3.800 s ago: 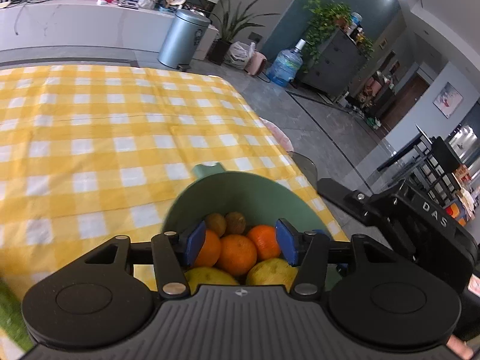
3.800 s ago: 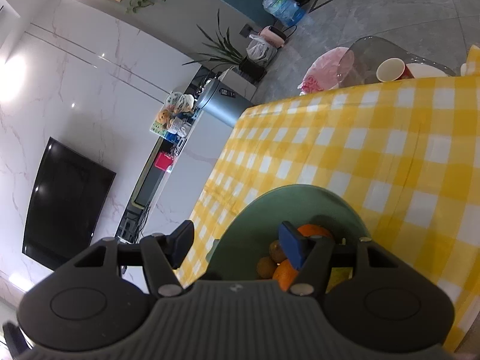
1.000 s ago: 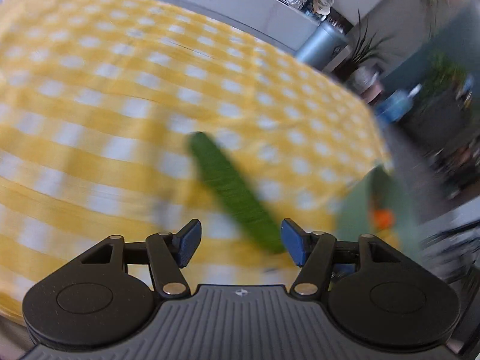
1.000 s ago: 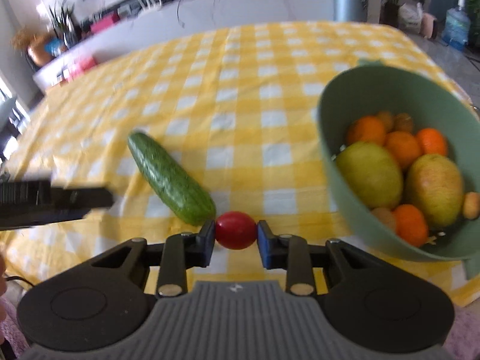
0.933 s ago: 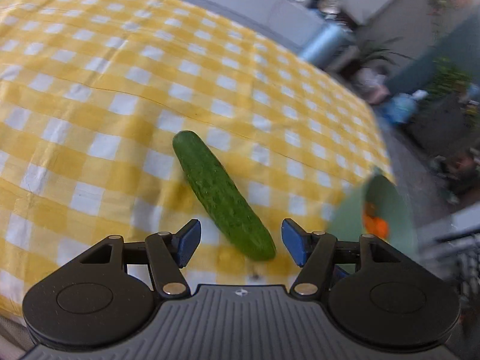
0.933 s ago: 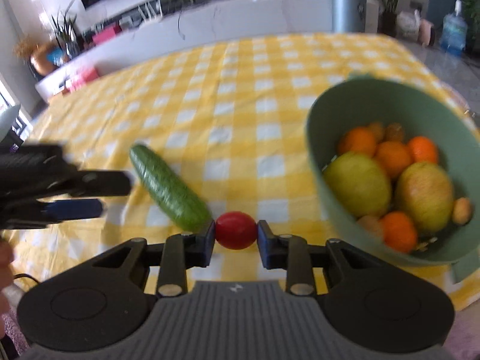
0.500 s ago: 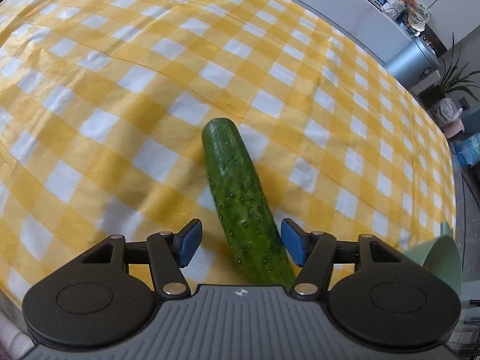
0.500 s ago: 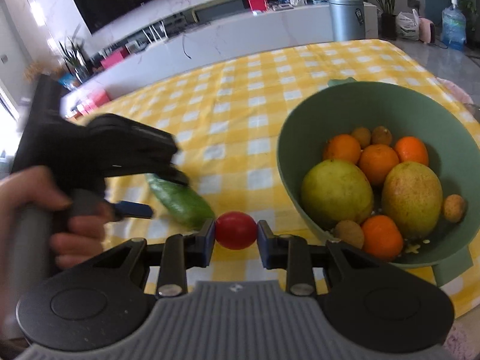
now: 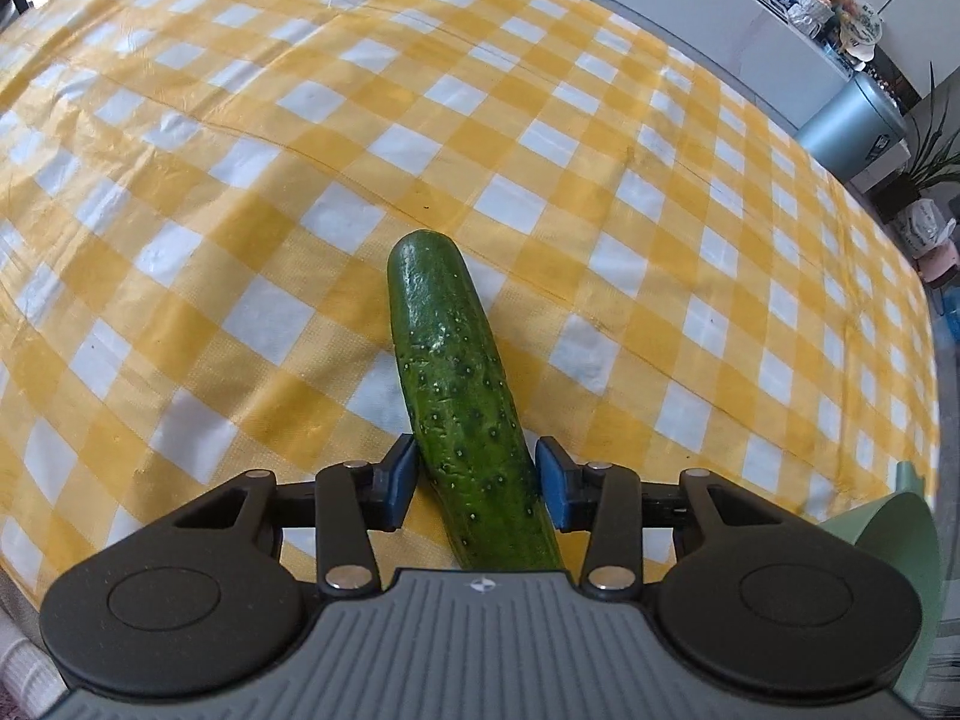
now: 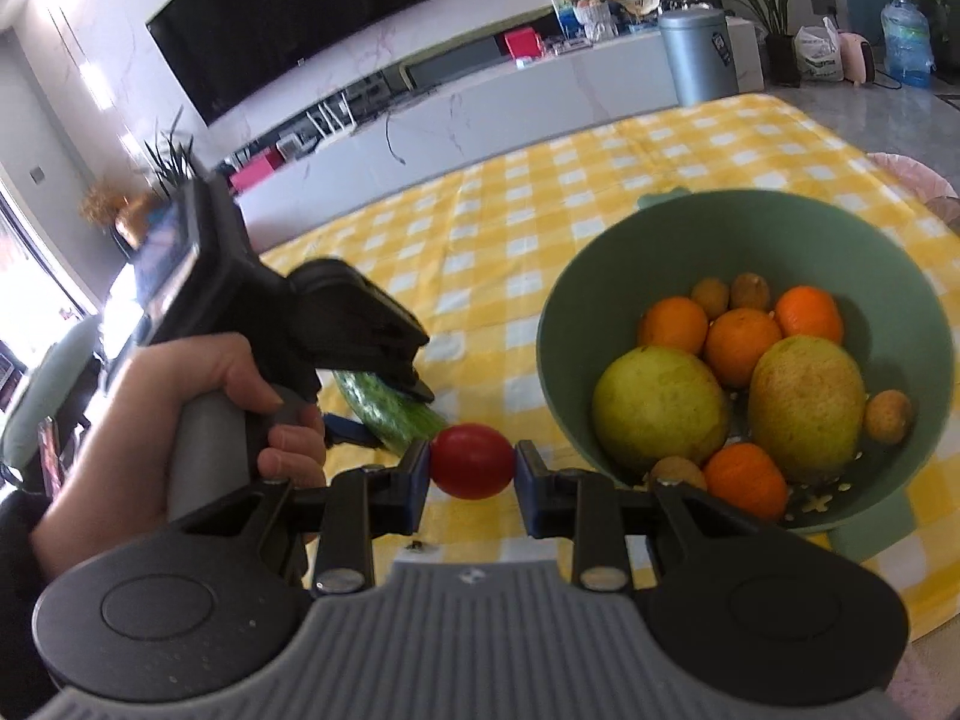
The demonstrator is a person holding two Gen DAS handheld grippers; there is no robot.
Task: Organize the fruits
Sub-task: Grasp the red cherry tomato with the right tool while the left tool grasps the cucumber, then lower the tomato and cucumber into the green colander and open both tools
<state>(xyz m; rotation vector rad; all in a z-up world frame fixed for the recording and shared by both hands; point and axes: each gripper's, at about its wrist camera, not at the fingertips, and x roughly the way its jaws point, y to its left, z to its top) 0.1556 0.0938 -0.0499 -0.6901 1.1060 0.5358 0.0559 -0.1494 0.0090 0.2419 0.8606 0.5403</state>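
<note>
Since a second ago the left gripper (image 9: 474,483) has swung in over the cucumber (image 9: 462,408), which now lies lengthwise between its blue pads (image 9: 399,483), and the jaws are closing on it; the left pad looks just against the skin while a thin gap shows at the right one, so it is not yet clamped. The cucumber rests on the yellow checked tablecloth (image 9: 240,192), its far end pointing away from the camera. The right gripper (image 10: 472,471) is clenched on a small red tomato (image 10: 472,461), held clear above the cloth. Just beside it on the right stands the green bowl (image 10: 744,222), holding oranges (image 10: 742,345), two large yellow-green fruits (image 10: 660,405) and a few small brown ones. To its left a hand (image 10: 198,414) grips the left gripper's handle over the cucumber
</note>
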